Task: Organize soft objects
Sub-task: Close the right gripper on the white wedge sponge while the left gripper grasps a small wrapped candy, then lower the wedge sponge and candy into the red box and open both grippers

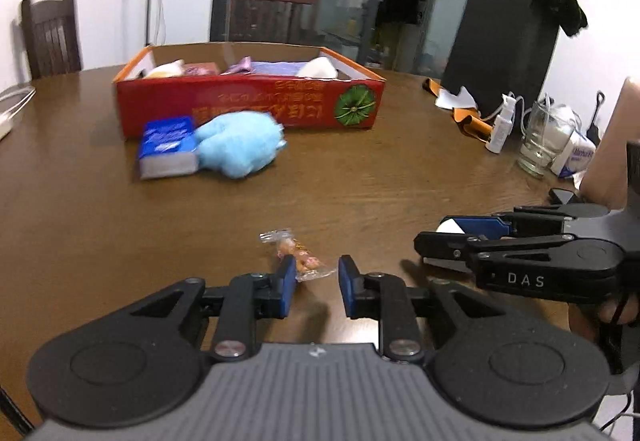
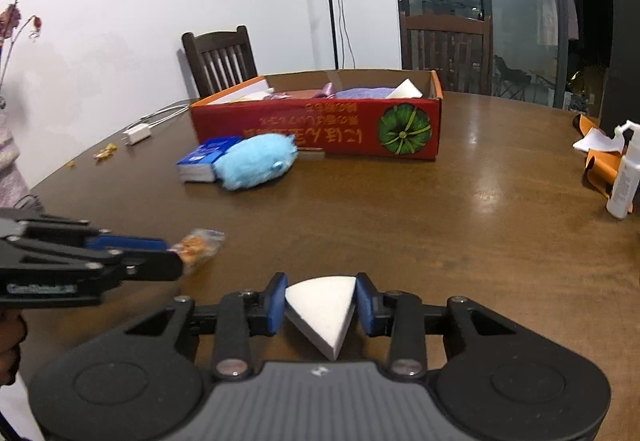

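1. Right gripper (image 2: 321, 304) is clamping the white foam wedge (image 2: 320, 311) by its slanted sides, just over the table (image 2: 440, 225).
2. Left gripper (image 1: 317, 281) is part-closed around the crinkly snack packet (image 1: 298, 255); grip unclear.
3. Wedge is looking light and squashy; packet is looking slippery, so pinch mid-body.
4. Red box (image 2: 320, 129) is sitting well ahead.

A brown wooden desk (image 2: 400, 225) carries a red box (image 2: 320, 125), with a blue packet (image 2: 204, 159) and blue plush toy (image 2: 258, 161) before it. Near the front lies a clear wrapped snack (image 1: 298, 255), possibly sweets; a glass (image 1: 540, 145) and white bottle (image 2: 624, 177) stand right
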